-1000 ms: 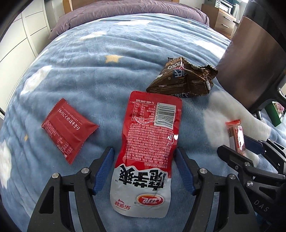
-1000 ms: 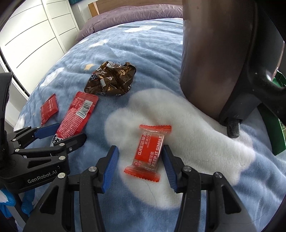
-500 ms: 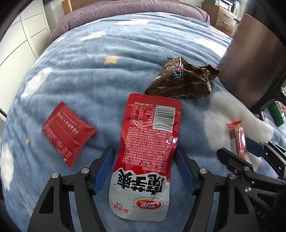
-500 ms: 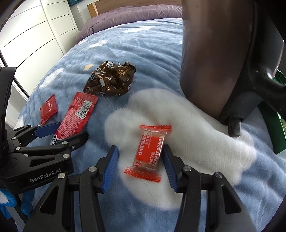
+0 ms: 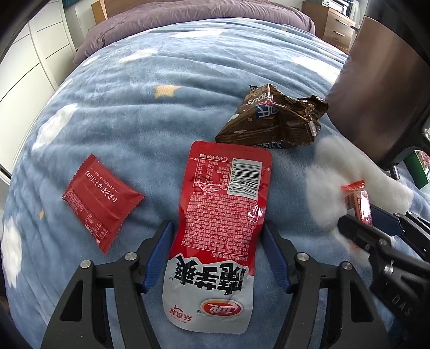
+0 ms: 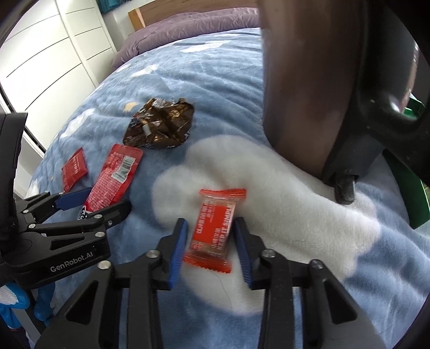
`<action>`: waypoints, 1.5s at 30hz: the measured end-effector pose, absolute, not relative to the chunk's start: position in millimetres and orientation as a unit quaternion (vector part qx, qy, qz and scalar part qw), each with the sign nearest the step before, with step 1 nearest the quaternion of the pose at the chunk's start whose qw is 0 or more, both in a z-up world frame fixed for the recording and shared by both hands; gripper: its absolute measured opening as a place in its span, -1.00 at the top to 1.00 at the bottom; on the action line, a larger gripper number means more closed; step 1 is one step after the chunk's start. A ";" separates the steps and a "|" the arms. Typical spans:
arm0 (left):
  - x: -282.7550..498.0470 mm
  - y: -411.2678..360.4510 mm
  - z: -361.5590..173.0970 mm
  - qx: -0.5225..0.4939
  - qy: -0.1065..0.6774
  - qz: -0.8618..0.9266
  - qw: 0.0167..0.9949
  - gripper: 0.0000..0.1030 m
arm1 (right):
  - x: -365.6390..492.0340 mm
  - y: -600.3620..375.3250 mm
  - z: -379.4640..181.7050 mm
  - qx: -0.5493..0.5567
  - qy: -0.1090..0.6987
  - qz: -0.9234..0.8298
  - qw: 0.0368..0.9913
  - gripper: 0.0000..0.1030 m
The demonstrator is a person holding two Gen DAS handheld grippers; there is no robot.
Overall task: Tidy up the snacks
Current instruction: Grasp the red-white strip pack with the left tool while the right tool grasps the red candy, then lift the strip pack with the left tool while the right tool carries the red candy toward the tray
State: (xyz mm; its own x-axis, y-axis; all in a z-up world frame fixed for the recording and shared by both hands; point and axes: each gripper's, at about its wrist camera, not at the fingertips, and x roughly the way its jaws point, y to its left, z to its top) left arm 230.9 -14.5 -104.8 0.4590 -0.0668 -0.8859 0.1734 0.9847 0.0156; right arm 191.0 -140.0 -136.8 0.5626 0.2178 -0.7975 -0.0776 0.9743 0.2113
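A long red and white snack pouch (image 5: 220, 214) lies on the blue blanket between the fingers of my left gripper (image 5: 219, 233), which is open around it with the pads close to its sides. A small orange-red candy wrapper (image 6: 213, 231) lies on a white cloud patch between the fingers of my right gripper (image 6: 211, 231), which is open with small gaps either side. A small dark red packet (image 5: 100, 204) lies to the left. A crumpled brown bag (image 5: 271, 123) lies beyond the pouch.
The bed blanket (image 5: 161, 107) stretches back to a purple pillow (image 5: 201, 16). A brown chair back with a black frame (image 6: 309, 80) stands at the right on the blanket edge. White drawers (image 6: 53, 53) stand at the left. A green object (image 6: 411, 198) sits behind the chair.
Both grippers have narrowed around their snacks; the right fingers have closed in on the candy wrapper. Both views shifted slightly forward.
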 end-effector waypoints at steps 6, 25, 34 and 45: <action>229.8 -16.8 -103.2 0.053 0.517 -0.084 0.850 0.15 | 190.7 -136.5 -135.1 0.048 0.458 0.093 0.883 0.65; 221.8 -3.8 -89.9 -0.020 0.520 -0.106 0.847 0.51 | 182.8 -134.3 -125.4 0.025 0.455 0.110 0.884 0.89; 203.6 -0.8 -78.7 -0.032 0.517 -0.100 0.849 0.52 | 172.0 -134.6 -112.6 0.028 0.446 0.122 0.886 0.89; 177.7 -3.1 -61.4 -0.043 0.516 -0.090 0.851 0.52 | 148.0 -137.4 -96.5 0.042 0.448 0.134 0.883 0.89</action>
State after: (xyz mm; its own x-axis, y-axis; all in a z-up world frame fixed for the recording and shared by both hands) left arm 177.7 -3.1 -61.4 0.4520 -0.1980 -0.8698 0.1089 0.9800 -0.1664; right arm 148.0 -137.4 -96.5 0.5628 0.2752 -0.7794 -0.1993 0.9603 0.1952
